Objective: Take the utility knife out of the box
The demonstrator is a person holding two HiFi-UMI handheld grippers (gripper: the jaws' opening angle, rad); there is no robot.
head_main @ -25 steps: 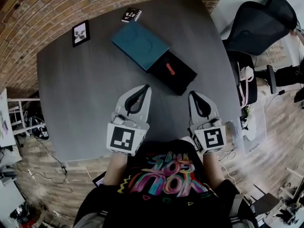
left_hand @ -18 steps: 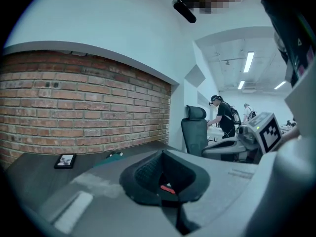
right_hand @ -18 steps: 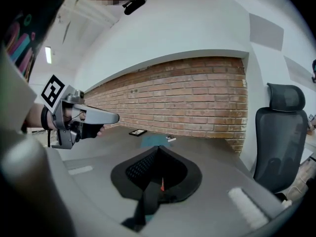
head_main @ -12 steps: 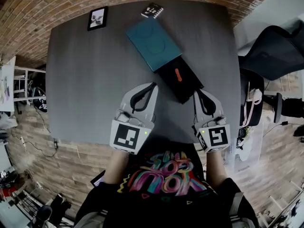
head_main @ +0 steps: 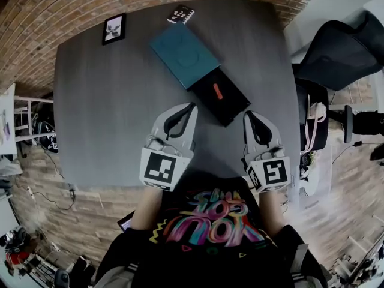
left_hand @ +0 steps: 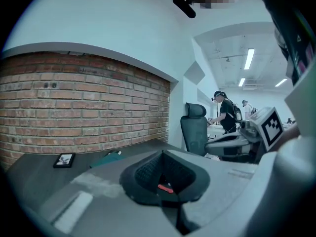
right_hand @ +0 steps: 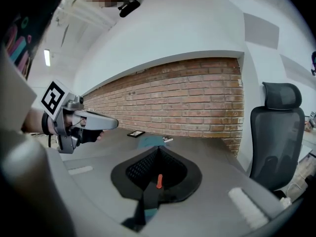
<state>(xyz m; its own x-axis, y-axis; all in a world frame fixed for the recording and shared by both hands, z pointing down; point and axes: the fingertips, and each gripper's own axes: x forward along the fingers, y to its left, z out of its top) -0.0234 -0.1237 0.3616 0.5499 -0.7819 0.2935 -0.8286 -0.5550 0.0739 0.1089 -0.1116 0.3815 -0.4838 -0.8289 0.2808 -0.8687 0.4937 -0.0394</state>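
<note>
Although our head has swung a little over the last second, so that the table [head_main: 108,113] sits differently in the head view, little else has changed. The left gripper [head_main: 191,107] and the right gripper [head_main: 247,116] still hover over the near part of the table, each with its jaws pressed together on nothing, and the right one has edged along only slightly. Just beyond their tips lies the box [head_main: 193,65], its black tray [head_main: 235,108] already slid out toward us from the teal sleeve [head_main: 177,50]. The orange utility knife [head_main: 216,90] lies in that tray, untouched. We judge that the reach has hardly begun, and that one gripper must spread its jaws before it can pinch the knife. As for writing, nearest us the shirt [head_main: 207,221] bears bright lettering we cannot read with confidence, and the marker cubes [head_main: 159,168] show only black-and-white square patterns. Farther off, the sleeve carries a faint round emblem but no legible word. The small black card [head_main: 180,14] past it has white print too small to read, and the framed picture [head_main: 113,28] at the far left shows no text.
</note>
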